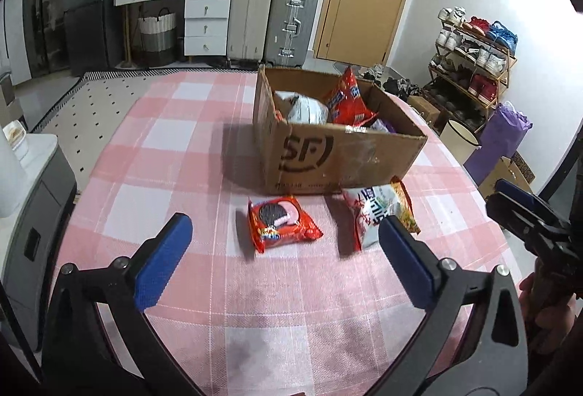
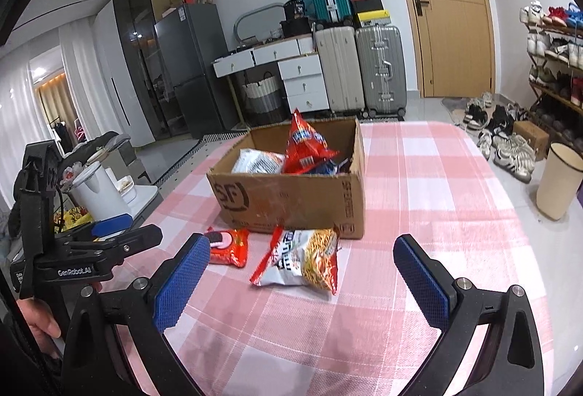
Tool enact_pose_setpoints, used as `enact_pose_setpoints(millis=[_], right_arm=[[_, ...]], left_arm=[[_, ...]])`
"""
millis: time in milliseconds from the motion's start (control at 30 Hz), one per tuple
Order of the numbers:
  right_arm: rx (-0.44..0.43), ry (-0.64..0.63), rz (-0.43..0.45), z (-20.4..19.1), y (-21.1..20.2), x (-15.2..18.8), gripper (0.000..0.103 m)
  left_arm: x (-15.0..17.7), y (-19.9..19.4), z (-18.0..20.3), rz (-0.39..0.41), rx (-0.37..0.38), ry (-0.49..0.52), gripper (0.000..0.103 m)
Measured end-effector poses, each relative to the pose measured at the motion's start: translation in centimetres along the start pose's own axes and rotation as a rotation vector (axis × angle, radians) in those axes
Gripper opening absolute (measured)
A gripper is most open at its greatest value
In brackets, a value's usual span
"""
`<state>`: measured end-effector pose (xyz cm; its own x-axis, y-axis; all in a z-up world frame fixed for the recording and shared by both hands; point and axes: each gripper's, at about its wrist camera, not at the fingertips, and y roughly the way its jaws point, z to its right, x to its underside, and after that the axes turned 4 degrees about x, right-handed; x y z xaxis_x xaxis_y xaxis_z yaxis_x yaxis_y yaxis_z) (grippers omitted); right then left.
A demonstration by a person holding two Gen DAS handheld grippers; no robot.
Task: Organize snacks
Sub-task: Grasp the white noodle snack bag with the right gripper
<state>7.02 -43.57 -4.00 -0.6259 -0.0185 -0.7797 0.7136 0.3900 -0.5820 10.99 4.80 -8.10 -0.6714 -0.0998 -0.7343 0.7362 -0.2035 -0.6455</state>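
Both tools, left (image 1: 284,243) and right (image 2: 300,263), gape wide, empty.

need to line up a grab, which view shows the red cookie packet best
The left wrist view: the red cookie packet lies whole and unobstructed on the checked cloth, in front of the cardboard box. In the right wrist view, the packet is partly hidden behind a blue fingertip pad.

Snack packets on the table: two, a red cookie packet (image 1: 282,224) and a noodle packet (image 2: 304,259)
Cardboard boxes (image 1: 340,155): one (more packets inside; count unclear)
Suitcases: three
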Motion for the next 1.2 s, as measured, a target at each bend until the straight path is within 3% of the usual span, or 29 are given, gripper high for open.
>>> enact_pose_setpoints(millis=[633,1000,1133,1200], right_arm=[[-0.097,0.065,-0.199,0.8,10.9,1.2,0.102],[-0.080,0.082,-0.257,0.8,14.6,1.2,0.101],[-0.102,0.101,-0.278,1.2,15.6,1.6,0.077],[-0.104,0.118,-0.295,1.5,16.2,1.9,0.072]], left_arm=[[2.6,4.6,-2.8,-0.071,0.012,-0.055,0.102],[2.9,5.7,-3.8,-0.091,0.012,-0.087,0.102],[2.8,5.8,-3.9,-0.086,0.007,-0.088,0.102],[2.7,5.8,-3.8,-0.087,0.006,-0.088,0.102]])
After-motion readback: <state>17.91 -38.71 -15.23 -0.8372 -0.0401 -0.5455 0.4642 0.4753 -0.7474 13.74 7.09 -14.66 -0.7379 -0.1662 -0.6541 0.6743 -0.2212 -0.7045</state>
